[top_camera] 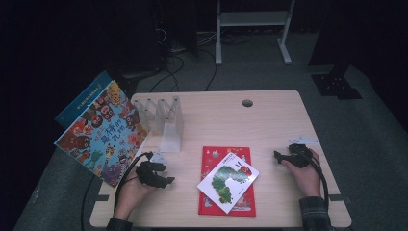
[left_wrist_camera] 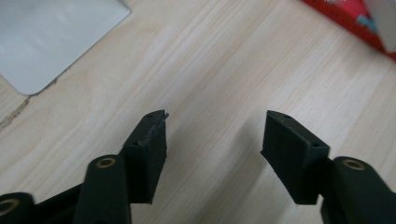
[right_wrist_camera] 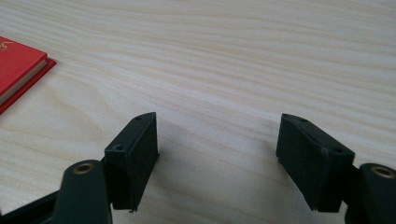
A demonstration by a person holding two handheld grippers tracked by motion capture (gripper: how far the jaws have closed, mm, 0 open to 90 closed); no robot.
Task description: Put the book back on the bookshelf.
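A red book [top_camera: 243, 204] lies flat near the table's front middle, with a white caterpillar picture book [top_camera: 228, 181] resting askew on top of it. My left gripper [top_camera: 167, 181] rests low on the table to the left of both books; its jaws point right and stand open over bare wood [left_wrist_camera: 212, 135]. The red book's corner [left_wrist_camera: 345, 18] shows ahead of it at the upper right. My right gripper [top_camera: 278, 156] sits on the table right of the books, jaws pointing left, open with nothing between them [right_wrist_camera: 217, 140]. The red book's edge [right_wrist_camera: 18, 65] lies ahead to its left.
A clear acrylic book rack [top_camera: 166, 122] stands at the table's back left; its frosted base [left_wrist_camera: 51, 37] lies just ahead of the left gripper. A large colourful picture book [top_camera: 101, 134] leans off the table's left edge. A cable hole [top_camera: 247, 103] pierces the wooden tabletop [top_camera: 279, 120].
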